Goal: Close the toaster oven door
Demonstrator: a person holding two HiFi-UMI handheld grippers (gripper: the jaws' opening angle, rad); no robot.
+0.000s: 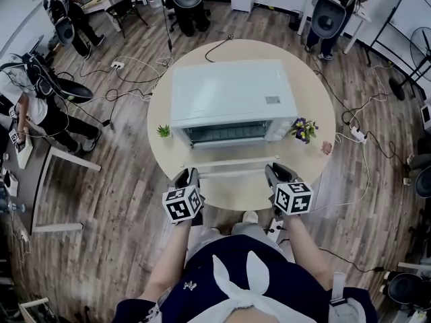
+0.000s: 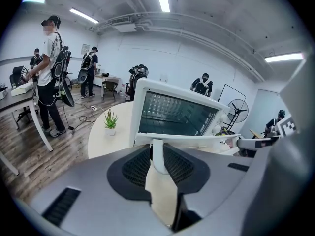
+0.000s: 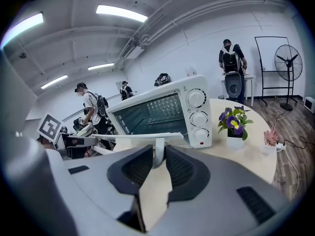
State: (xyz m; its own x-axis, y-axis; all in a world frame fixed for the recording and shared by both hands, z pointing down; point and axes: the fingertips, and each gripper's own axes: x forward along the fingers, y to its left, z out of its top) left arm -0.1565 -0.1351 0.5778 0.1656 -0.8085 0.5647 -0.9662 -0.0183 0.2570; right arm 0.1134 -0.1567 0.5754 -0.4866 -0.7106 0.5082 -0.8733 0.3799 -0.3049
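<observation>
The glass-fronted white door point(image 1: 225, 161) of the boxy white metal toaster oven point(image 1: 232, 93) hangs fully open. It lies flat on its hinge at the foot of the oven's front and reaches out over the round beige wooden table point(image 1: 316, 99) toward the person. Its long axis runs side to side across the person, and the free edge with its slim white bar handle point(image 1: 232, 173) is the nearest part. The move turns on this: the hinge is on the far side of the tools, so I judge that closing calls for lifting the near edge up and over, away from the body. The left gripper point(image 1: 190, 175) and the right gripper point(image 1: 275, 170), both grey with black ribbed pads, sit at that edge, one toward each end and about equally close. Each has its jaws clamped on a white upright post of the handle. The head view gives the door's whole span and the even spacing of the tools, but hides the contact under the marker cubes. Each gripper view shows a post pinched between pads and the dark oven cavity straight ahead. The right gripper view alone shows the three white dials point(image 3: 199, 118) and a purple flower pot point(image 3: 235, 124), and the left one a small green potted plant point(image 2: 110, 122).
</observation>
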